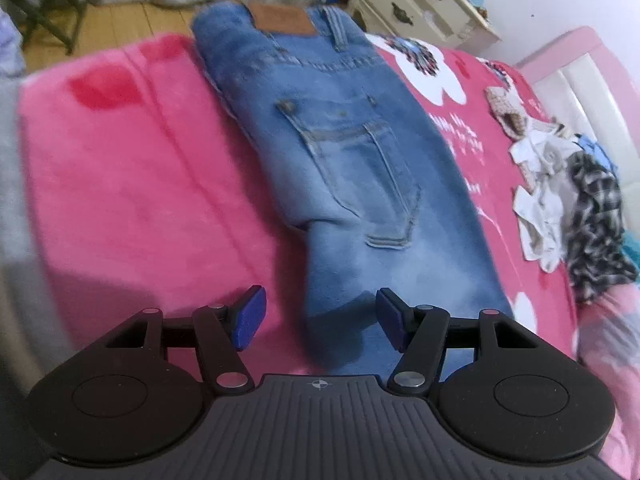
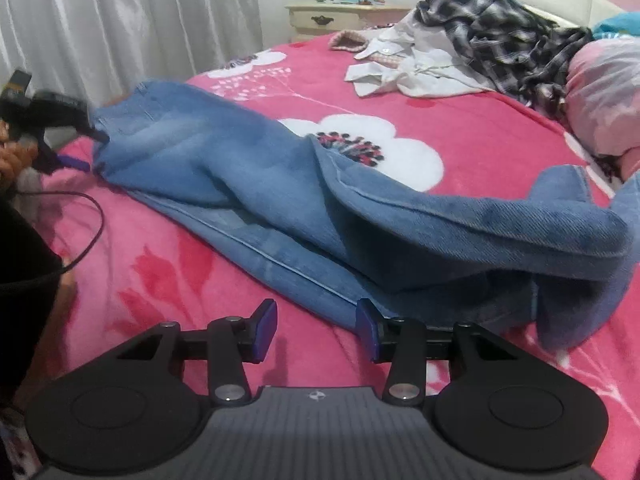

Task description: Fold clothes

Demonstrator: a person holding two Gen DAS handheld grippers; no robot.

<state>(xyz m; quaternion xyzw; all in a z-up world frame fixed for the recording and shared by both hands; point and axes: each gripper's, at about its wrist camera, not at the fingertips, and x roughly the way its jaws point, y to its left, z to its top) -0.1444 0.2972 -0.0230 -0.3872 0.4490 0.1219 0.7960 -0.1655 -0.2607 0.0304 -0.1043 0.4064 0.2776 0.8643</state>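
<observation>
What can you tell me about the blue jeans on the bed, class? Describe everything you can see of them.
The jeans are faded blue denim with a brown waistband patch, belt loops and a stitched back pocket. They lie on the pink floral blanket, legs seemingly laid together. In the right wrist view the far leg ends are bunched and partly turned over. The left gripper straddles the denim, jaws apart; the right gripper sits open at the near edge.

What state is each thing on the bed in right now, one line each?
jeans: laid flat on the pink blanket, legs bunched and partly folded over at the far end
left gripper: open, holding nothing
right gripper: open, holding nothing
pile of shirts: crumpled, unfolded
nightstand: drawers shut
</observation>
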